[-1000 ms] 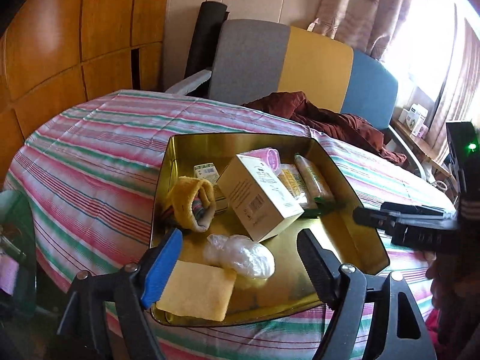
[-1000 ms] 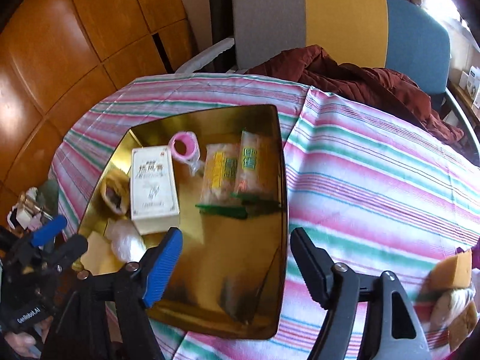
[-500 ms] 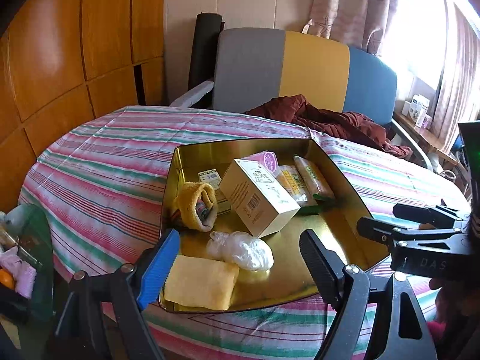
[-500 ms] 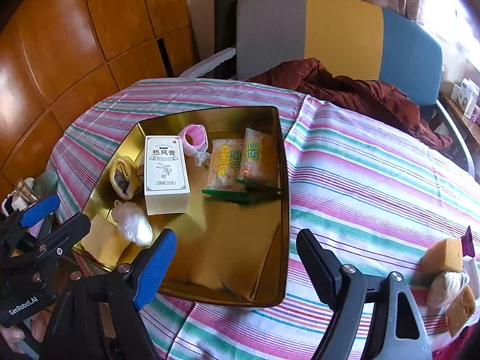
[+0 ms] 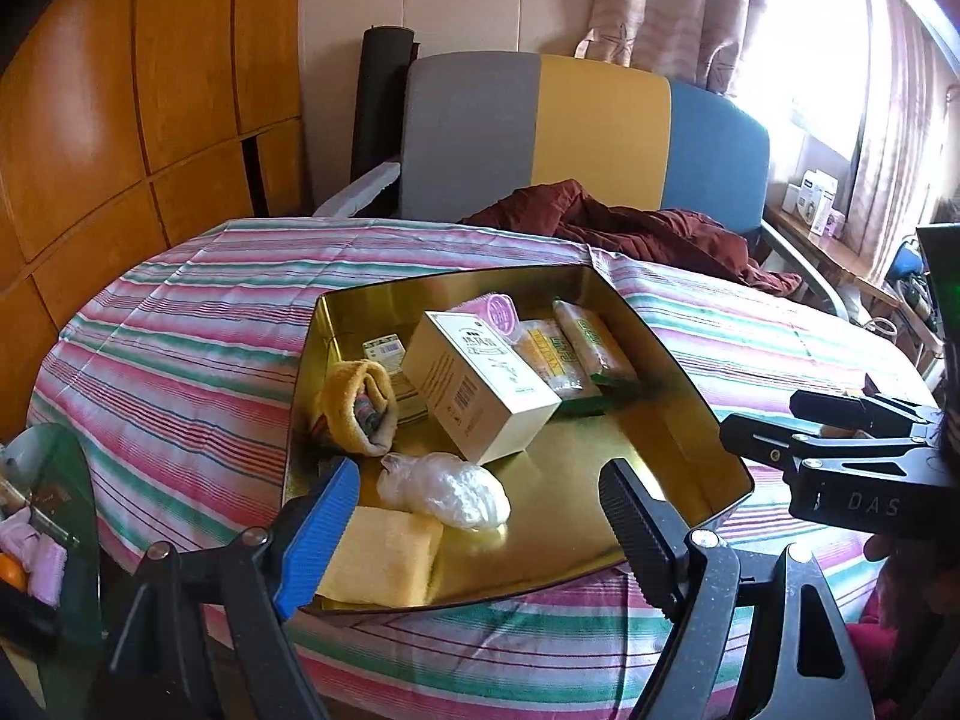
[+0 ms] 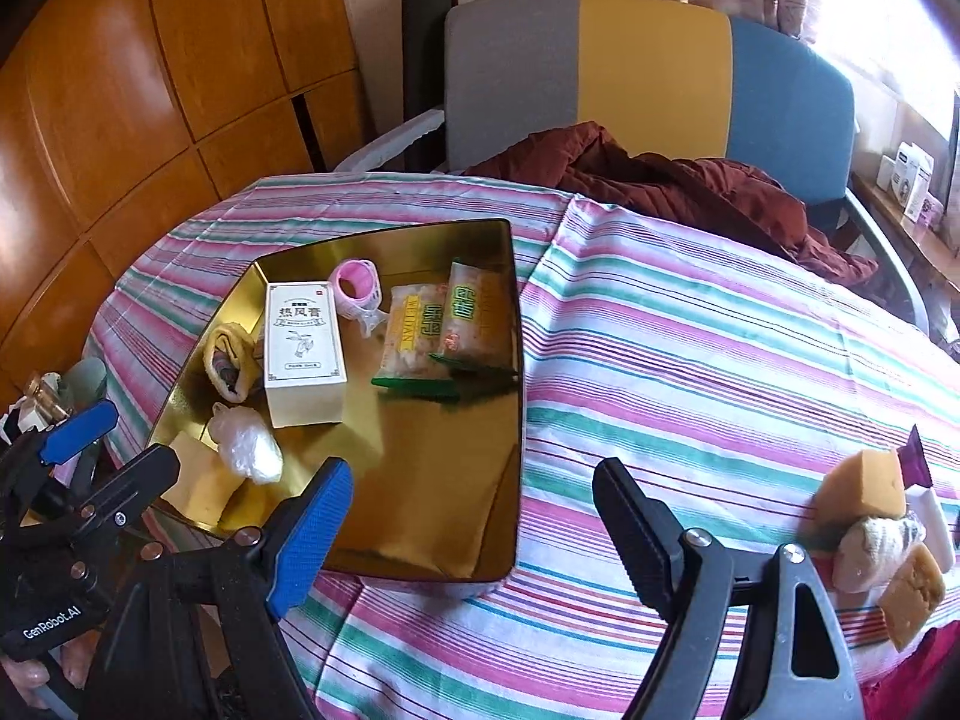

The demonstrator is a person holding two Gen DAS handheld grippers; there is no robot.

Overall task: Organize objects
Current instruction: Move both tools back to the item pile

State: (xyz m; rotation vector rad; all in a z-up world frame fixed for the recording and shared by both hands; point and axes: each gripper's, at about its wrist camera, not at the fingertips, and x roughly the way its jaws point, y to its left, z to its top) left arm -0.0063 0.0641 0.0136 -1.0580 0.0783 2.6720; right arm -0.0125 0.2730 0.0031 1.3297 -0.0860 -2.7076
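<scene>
Fingers [image 5: 642,516] of both grippers stand apart, empty, above the gold tray [image 6: 510,420] holding a white box [image 6: 306,354] and snack packets [image 6: 444,324]; at three o'clock, sponges [image 6: 864,486] and what may be a cloth wait unsorted on the bench [image 6: 690,360].

The gold tray's [image 6: 519,360] near right half lies bare, while a white box [image 6: 305,354] and snack packets [image 6: 444,324] crowd its far left.
</scene>
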